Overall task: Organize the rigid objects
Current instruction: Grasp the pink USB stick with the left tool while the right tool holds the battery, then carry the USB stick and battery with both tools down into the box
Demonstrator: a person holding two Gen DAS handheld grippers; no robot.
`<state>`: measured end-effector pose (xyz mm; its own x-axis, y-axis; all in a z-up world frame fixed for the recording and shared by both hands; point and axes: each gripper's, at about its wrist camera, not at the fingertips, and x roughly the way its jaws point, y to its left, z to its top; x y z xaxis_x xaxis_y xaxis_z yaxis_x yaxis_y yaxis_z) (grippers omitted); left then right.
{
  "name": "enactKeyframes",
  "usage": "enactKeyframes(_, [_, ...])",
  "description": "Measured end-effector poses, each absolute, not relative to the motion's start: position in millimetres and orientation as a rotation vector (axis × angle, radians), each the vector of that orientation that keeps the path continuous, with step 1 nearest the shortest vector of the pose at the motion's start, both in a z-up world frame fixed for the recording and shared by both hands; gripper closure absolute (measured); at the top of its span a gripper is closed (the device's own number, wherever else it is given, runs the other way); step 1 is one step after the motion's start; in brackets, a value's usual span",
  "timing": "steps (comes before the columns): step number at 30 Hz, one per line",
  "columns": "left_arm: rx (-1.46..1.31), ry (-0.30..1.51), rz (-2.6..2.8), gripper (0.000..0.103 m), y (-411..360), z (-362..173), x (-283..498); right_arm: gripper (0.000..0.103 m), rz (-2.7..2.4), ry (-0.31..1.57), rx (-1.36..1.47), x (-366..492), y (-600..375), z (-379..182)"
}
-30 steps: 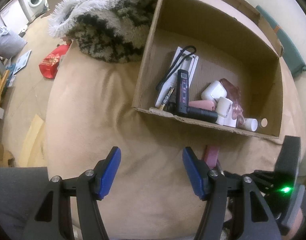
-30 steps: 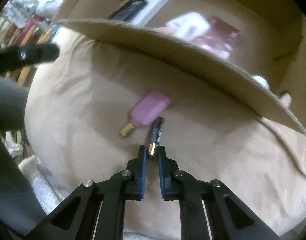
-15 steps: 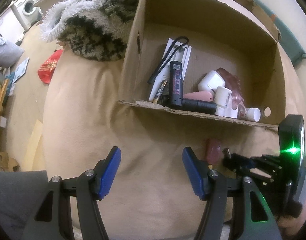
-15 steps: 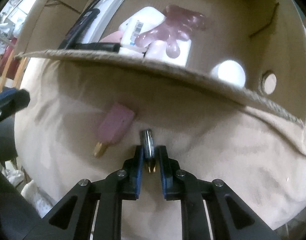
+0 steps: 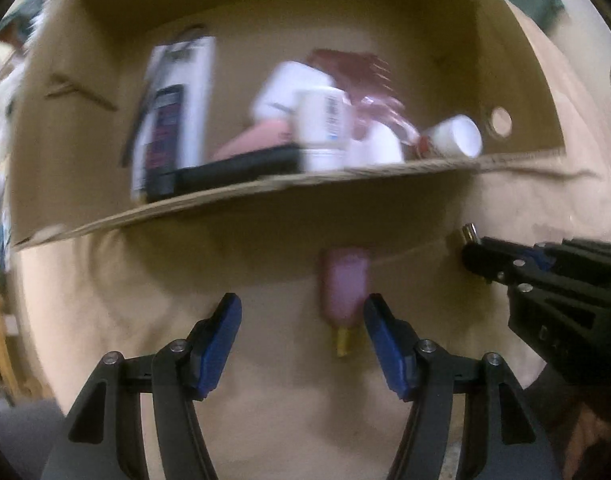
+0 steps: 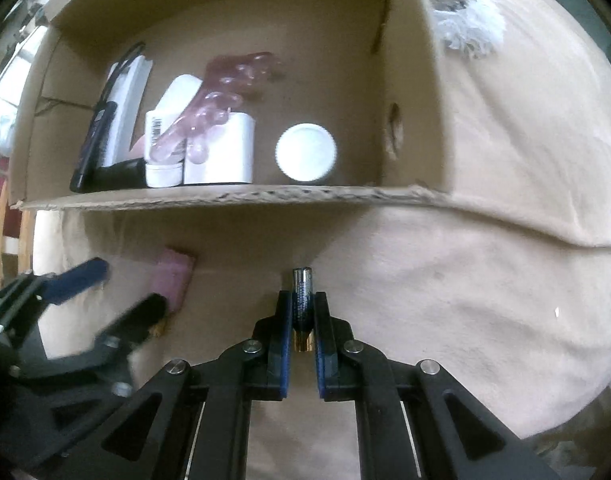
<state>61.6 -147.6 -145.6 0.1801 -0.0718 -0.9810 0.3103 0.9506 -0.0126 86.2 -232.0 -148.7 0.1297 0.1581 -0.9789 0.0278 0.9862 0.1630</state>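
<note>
- The right claw (image 6: 302, 314) is clamped on a small dark battery (image 6: 302, 300); the gold end sits back between the blue pads and the silver end pokes out ahead of the tips.
- The left claw (image 5: 301, 320) stands about half open with nothing pressed between its blue pads (image 5: 221, 336).
- A pink lighter (image 5: 344, 286) lies on the tan cushion (image 5: 145, 280) just ahead of the left claw, inside the gap but close to its right-hand finger, gold end pointing back toward the claw; I cannot tell whether that finger touches it.
- From the right claw, the lighter lies ahead and to the left, with the left claw's tips beside it.
- An open cardboard box (image 6: 225, 196) sits beyond both claws, its near wall just past the lighter and battery.
- Inside the box, ahead of the right claw: a white round cap (image 6: 306, 153), white bottles (image 6: 219, 152), a translucent pink piece (image 6: 221, 96), and a black device (image 6: 93, 148) to the left.
</note>
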Motion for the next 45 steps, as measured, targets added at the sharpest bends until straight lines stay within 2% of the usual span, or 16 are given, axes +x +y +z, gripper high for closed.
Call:
enactKeyframes(4, [0.221, 1.403, -0.271, 0.046, -151.7, -161.8, 65.1, 0.093, 0.101, 1.429, 0.168, 83.3, -230.1, -141.7])
enactKeyframes(6, [0.218, 1.398, -0.264, 0.059, -151.2, -163.4, 68.2, 0.093, 0.107, 1.427, 0.168, 81.9, -238.6, -139.3])
enactKeyframes(7, [0.225, 1.391, -0.251, 0.08, -149.5, -161.8, 69.6, 0.093, 0.112, 1.426, 0.166, 83.7, -240.5, -136.0])
enactKeyframes(15, [0.153, 1.364, -0.148, 0.085, -111.0, -144.7, 72.3, 0.093, 0.166, 1.406, 0.159, 79.4, -241.2, -123.1])
enactKeyframes(16, [0.148, 1.355, -0.137, 0.094, -106.4, -140.5, 71.2, 0.093, 0.178, 1.398, 0.16, 76.9, -238.6, -118.1])
enactKeyframes(31, [-0.041, 1.204, -0.171, 0.095, -54.0, -48.2, 48.1, 0.093, 0.346, 1.136, 0.289, 45.9, -255.1, -35.6])
enactKeyframes(32, [-0.053, 1.186, -0.173, 0.096, -49.0, -40.9, 48.1, 0.093, 0.355, 1.108, 0.305, 44.9, -258.1, -30.1])
enactKeyframes(33, [-0.059, 1.174, -0.173, 0.103, -51.3, -37.4, 49.6, 0.093, 0.364, 1.079, 0.317, 44.6, -261.0, -22.5])
enactKeyframes(38, [-0.069, 1.115, -0.177, 0.102, -46.2, -10.8, 65.9, 0.093, 0.384, 1.013, 0.337, 61.8, -258.3, -5.9])
enactKeyframes(42, [-0.064, 1.106, -0.164, 0.102, -42.3, -2.6, 85.8, 0.093, 0.367, 1.012, 0.316, 83.7, -256.5, -4.8])
enactKeyframes(45, [-0.017, 1.166, -0.128, 0.1, -43.3, -22.8, 88.1, 0.093, 0.354, 1.025, 0.32, 95.6, -257.8, -13.1])
